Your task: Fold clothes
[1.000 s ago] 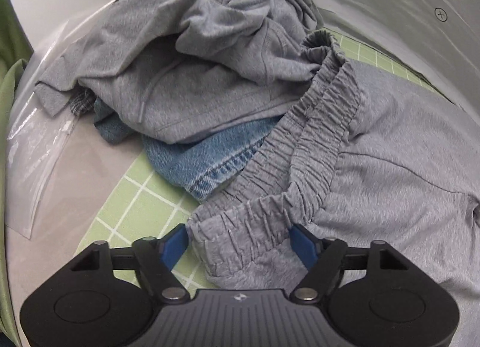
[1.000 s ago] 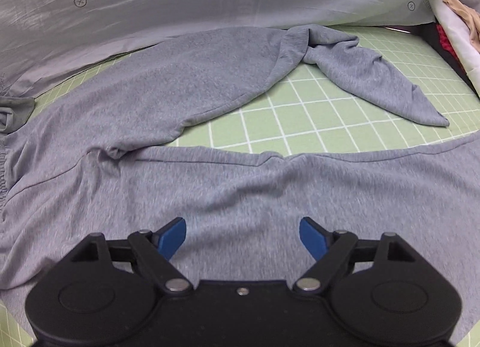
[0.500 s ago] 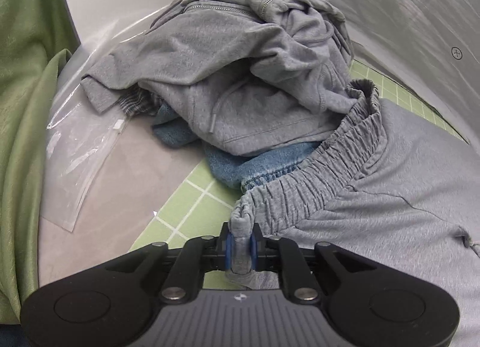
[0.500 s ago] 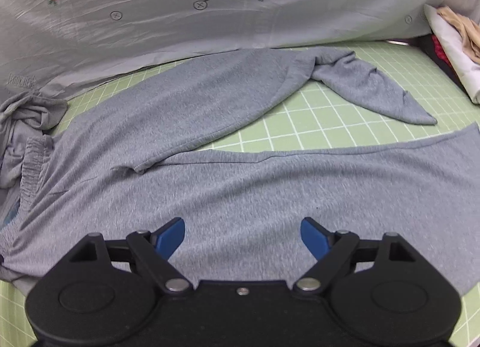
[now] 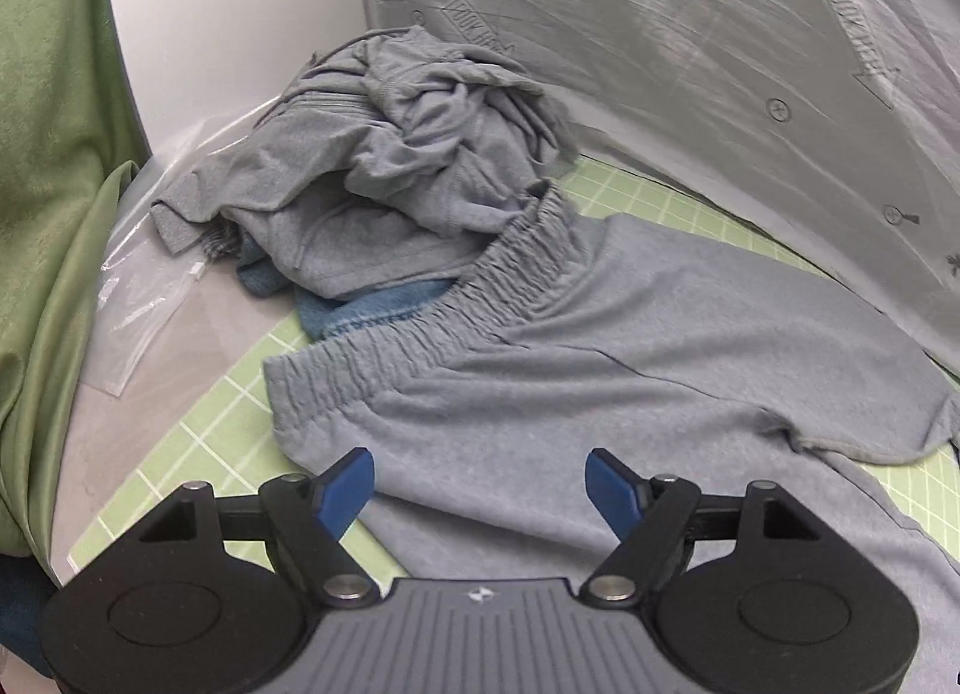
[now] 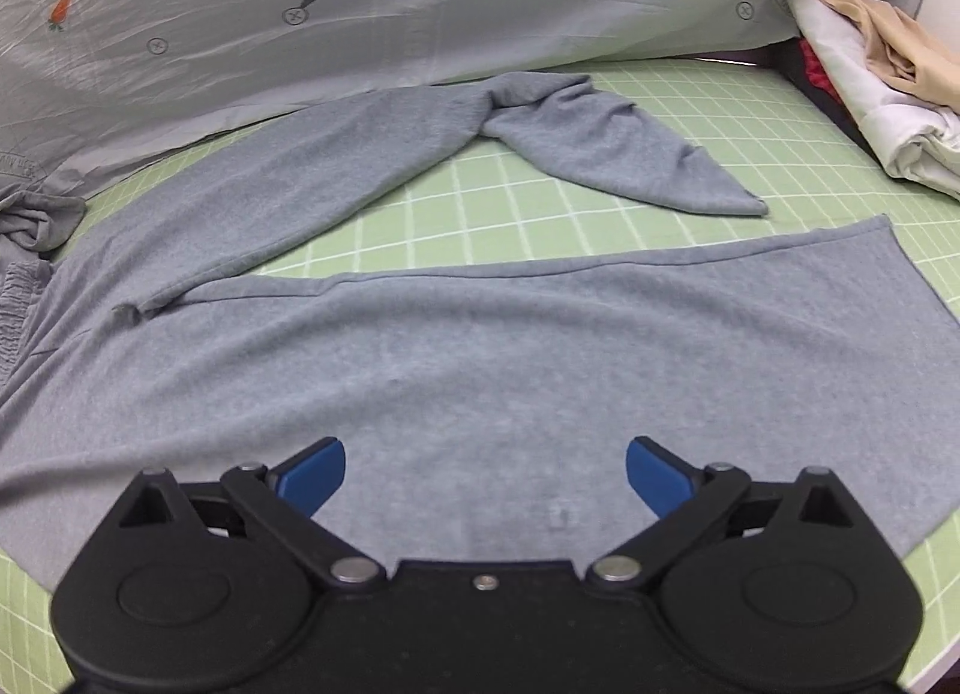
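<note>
Trousers (image 6: 480, 370), grey with an elastic waistband (image 5: 420, 322), lie spread on the green grid mat (image 6: 540, 214), ready for folding; the far leg is doubled back. Left gripper (image 5: 480, 481) and right gripper (image 6: 485, 469) hover above, jaws opening with nothing clamped.

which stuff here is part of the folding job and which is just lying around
In the job:
grey pants, spread flat on the green mat
left gripper and right gripper, jaws opening, nothing between them

Lying about:
clothes pile
plastic bag
carrot-print sheet
white and beige laundry
</note>
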A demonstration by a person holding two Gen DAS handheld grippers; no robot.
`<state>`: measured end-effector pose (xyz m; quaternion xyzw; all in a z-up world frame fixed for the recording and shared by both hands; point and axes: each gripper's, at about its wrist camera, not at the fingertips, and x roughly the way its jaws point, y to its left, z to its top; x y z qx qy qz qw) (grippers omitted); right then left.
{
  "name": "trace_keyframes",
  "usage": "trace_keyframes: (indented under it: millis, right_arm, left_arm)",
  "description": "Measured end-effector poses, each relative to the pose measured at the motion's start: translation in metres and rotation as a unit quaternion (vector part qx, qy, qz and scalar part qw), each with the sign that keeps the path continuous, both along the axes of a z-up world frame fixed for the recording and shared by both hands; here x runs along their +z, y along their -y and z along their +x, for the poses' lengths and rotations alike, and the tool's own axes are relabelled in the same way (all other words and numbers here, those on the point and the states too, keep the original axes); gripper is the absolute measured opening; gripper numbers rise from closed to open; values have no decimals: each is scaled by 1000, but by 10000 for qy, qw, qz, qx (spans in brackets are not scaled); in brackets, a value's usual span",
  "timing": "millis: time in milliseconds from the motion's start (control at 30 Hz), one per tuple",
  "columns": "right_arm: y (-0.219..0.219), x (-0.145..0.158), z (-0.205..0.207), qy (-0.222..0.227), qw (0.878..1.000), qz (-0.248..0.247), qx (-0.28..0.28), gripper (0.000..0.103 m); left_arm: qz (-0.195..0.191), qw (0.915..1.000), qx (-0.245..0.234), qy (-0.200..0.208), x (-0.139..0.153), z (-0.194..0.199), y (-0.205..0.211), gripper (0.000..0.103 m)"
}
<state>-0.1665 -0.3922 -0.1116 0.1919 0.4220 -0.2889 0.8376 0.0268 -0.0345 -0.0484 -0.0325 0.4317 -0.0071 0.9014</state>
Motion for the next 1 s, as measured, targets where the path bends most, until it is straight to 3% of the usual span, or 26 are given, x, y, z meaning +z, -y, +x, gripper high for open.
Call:
trace_keyframes:
  millis: [167, 300, 433, 500, 533, 600, 633, 700, 733, 767, 900, 1000]
  right_arm:
    - [76, -13, -42, -268, 9993, -185, -185, 102]
    - [146, -23, -72, -508, 9965, -566, -356, 102]
    - [219, -34, -103, -635, 9921, -761, -769, 101]
    - [250, -41, -119, -662, 9905, -732, -960, 96]
    - [263, -45, -126, -666, 9903, -655, -1033, 87]
    - [278, -48, -140, -434, 9921, -437, -1096, 81]
    - [283, -48, -145, -303, 9929, -338, -1098, 71]
    - [286, -46, -149, -154, 9944, -258, -1017, 46]
    - [285, -45, -150, -155, 9948, -284, -967, 20]
    - [284, -44, -151, -155, 9952, -310, -917, 5]
    - [281, -44, -157, -468, 9914, -708, -999, 4]
    - [290, -43, -173, -598, 9858, -697, -1405, 4]
  left_arm:
    - [49, 9998, -66, -175, -12, -42, 59, 79]
    - [319, 9985, -302, -326, -25, -71, 111, 79]
    - [423, 9969, -412, -522, -39, -91, 151, 79]
    - [484, 9958, -489, -603, -45, -99, 169, 79]
    - [528, 9952, -525, -634, -47, -103, 177, 79]
    - [584, 9937, -622, -723, -49, -108, 191, 79]
    - [593, 9931, -664, -757, -49, -111, 197, 79]
    - [582, 9926, -714, -787, -48, -113, 207, 79]
    - [571, 9927, -722, -785, -48, -113, 212, 79]
    - [561, 9927, -736, -777, -47, -113, 216, 79]
    - [562, 9927, -809, -688, -37, -108, 229, 79]
    - [538, 9931, -856, -597, -25, -103, 235, 79]
